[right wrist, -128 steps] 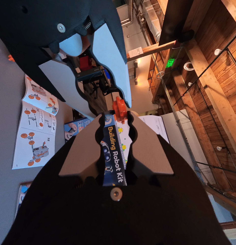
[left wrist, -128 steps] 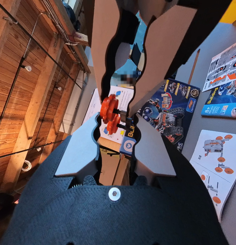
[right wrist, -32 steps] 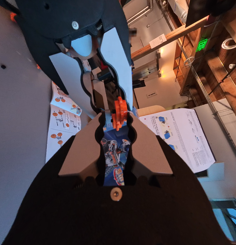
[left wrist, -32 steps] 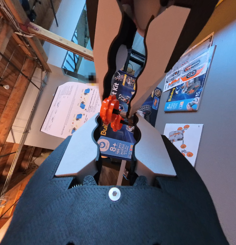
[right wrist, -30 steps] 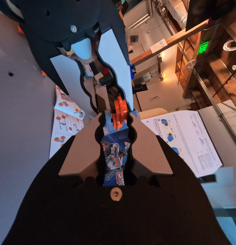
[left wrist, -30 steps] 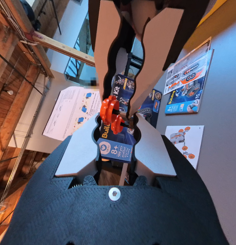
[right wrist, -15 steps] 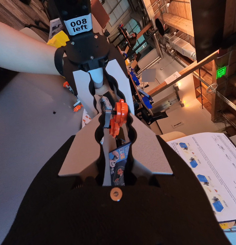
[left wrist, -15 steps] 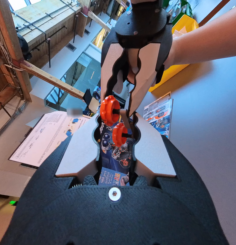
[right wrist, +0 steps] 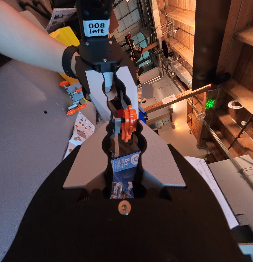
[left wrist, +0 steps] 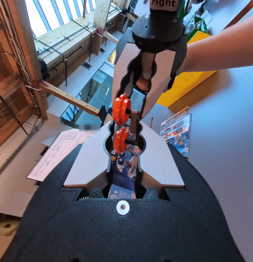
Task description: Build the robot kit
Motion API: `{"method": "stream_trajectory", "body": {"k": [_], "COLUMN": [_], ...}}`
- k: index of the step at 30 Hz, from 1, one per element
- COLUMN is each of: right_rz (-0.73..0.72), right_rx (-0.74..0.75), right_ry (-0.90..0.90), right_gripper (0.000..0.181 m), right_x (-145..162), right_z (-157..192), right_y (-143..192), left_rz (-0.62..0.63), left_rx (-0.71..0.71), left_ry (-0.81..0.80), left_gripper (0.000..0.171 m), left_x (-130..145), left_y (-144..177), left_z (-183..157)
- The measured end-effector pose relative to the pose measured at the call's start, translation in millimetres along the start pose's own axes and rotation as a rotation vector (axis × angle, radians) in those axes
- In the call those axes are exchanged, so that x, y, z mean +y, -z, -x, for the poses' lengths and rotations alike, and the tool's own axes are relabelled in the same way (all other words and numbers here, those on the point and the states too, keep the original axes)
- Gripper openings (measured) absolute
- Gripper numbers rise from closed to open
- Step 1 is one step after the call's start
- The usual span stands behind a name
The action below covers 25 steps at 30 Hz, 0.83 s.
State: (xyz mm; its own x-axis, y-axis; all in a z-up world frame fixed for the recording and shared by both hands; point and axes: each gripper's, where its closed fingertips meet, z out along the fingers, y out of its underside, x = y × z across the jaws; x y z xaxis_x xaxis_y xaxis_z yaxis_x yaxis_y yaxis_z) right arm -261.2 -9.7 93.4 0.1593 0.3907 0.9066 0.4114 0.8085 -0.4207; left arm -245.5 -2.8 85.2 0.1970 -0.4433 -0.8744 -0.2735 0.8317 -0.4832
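I cannot tell from either wrist view which tool truly grips the grey beam (left wrist: 135, 124) with its orange wheels (left wrist: 120, 109); the contact at the tips is hidden. The blue box (right wrist: 125, 163) shows only through the slot between my right tool's fingers (right wrist: 155, 156), the rest covered. The white sheet (left wrist: 57, 150) at left is too blurred to make out. The person's forearm (left wrist: 222, 48) is cut off at the upper right edge.
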Motion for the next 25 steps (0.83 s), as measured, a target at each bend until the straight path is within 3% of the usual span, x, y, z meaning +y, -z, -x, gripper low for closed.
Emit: {"method": "stream_trajectory", "body": {"k": [4, 8, 12, 15, 17, 19, 23, 25], "right_rz": [0.049, 0.061, 0.076, 0.084, 0.080, 0.055, -0.053, -0.114], "right_rx": [0.030, 0.063, 0.095, 0.123, 0.137, 0.141, 0.137, 0.129], "right_ry": [0.112, 0.176, 0.244, 0.269, 0.295, 0.276, 0.211, 0.177], "right_gripper": [0.032, 0.032, 0.033, 0.033, 0.033, 0.033, 0.033, 0.033], "right_x": [0, -8, -14, -16, -19, -24, -42, -51], "right_z": [-2, -6, -10, -14, -16, -18, -20, -20], "right_y": [3, 5, 8, 10, 13, 16, 23, 25], "left_rz": [0.027, 0.022, 0.061, 0.004, -0.129, -0.246, -0.495, -0.588], "left_rx": [-0.042, -0.031, -0.017, -0.024, -0.038, 0.066, 0.505, 0.650], "left_ry": [-0.099, -0.070, -0.020, 0.080, 0.310, 0.654, 1.370, 1.533], "left_gripper": [0.029, 0.027, 0.027, 0.029, 0.021, 0.024, 0.049, 0.056], "left_x": [-5, -12, -1, -3, -12, -9, -1, -2], "left_y": [2, 7, 8, 5, 8, 12, 11, 7], "left_z": [2, 4, 8, 10, 25, 34, 27, 18]}}
